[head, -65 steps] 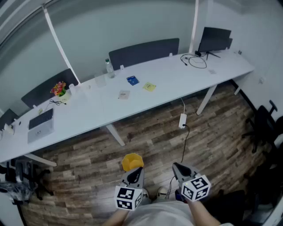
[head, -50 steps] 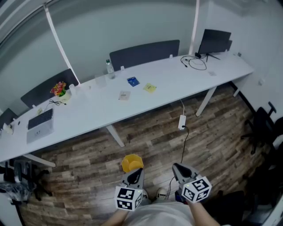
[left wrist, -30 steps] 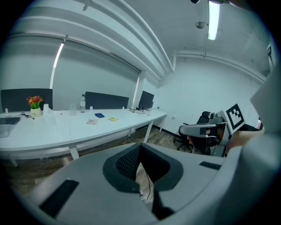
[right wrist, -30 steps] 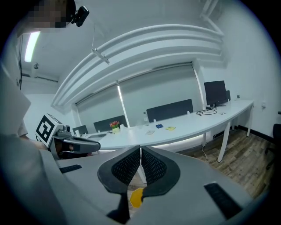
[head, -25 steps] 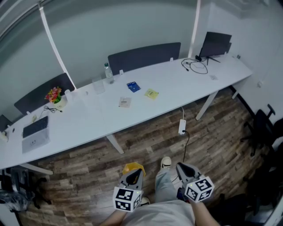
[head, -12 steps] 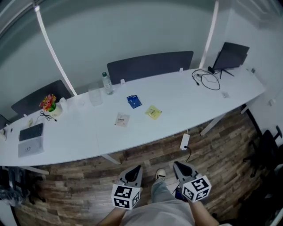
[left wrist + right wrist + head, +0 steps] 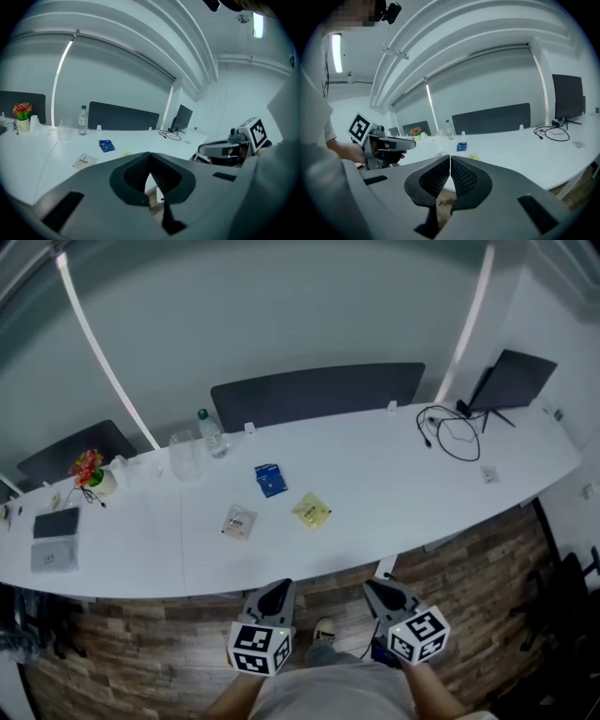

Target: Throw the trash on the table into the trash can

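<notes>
Three pieces of trash lie on the long white table (image 7: 394, 493): a blue packet (image 7: 270, 480), a yellow packet (image 7: 310, 511) and a white packet (image 7: 237, 521). My left gripper (image 7: 278, 586) and right gripper (image 7: 376, 585) hang side by side just short of the table's near edge, both shut and empty. In the left gripper view the shut jaws (image 7: 149, 155) point at the blue packet (image 7: 106, 146) and white packet (image 7: 83, 161). The right gripper view shows its shut jaws (image 7: 450, 157) below the blue packet (image 7: 461, 146) and yellow packet (image 7: 472, 156). No trash can is in view.
A water bottle (image 7: 211, 433) and a clear cup (image 7: 185, 461) stand behind the packets. Flowers (image 7: 86, 468) and a dark notebook (image 7: 54, 523) are at the far left, a monitor (image 7: 514, 381) and a black cable (image 7: 450, 432) at the right. Dark partition panels (image 7: 319, 392) back the table.
I have walked toward the table with both grippers, so it sits much closer. The yellow trash can on the floor has dropped out of sight. Both jaws stayed shut.
</notes>
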{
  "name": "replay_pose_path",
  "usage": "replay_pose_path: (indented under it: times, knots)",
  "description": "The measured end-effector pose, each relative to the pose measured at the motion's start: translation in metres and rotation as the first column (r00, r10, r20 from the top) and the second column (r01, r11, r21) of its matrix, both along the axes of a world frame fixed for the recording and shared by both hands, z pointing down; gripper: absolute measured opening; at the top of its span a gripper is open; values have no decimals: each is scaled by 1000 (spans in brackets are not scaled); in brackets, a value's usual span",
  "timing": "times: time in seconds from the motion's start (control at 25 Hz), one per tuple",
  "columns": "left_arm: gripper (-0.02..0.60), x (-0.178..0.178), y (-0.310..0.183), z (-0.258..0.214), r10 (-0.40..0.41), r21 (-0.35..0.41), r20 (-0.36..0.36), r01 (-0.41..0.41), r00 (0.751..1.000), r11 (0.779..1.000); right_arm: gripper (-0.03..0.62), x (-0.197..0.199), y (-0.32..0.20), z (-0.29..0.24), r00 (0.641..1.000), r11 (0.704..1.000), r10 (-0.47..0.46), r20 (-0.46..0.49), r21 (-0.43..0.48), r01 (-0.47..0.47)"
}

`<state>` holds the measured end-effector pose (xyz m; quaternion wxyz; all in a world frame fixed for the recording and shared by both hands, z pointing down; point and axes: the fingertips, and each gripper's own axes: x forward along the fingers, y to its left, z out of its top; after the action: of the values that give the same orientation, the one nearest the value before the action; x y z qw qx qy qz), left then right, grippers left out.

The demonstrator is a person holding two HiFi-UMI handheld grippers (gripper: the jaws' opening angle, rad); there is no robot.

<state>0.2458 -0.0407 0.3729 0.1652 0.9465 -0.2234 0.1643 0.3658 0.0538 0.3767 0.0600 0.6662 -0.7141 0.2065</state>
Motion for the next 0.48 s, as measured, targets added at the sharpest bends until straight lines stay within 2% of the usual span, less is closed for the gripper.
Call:
replay_pose_path:
  times: [0.16, 0.48]
  knots:
    - [0, 10, -11, 0, -33, 6, 24, 33, 999, 999, 32, 19, -21, 10, 999, 999, -26, 25, -19, 27]
    - [0, 19, -25, 6, -62, -27, 50, 64, 997, 998, 32, 17, -51, 13, 996, 996, -82, 33, -33, 83]
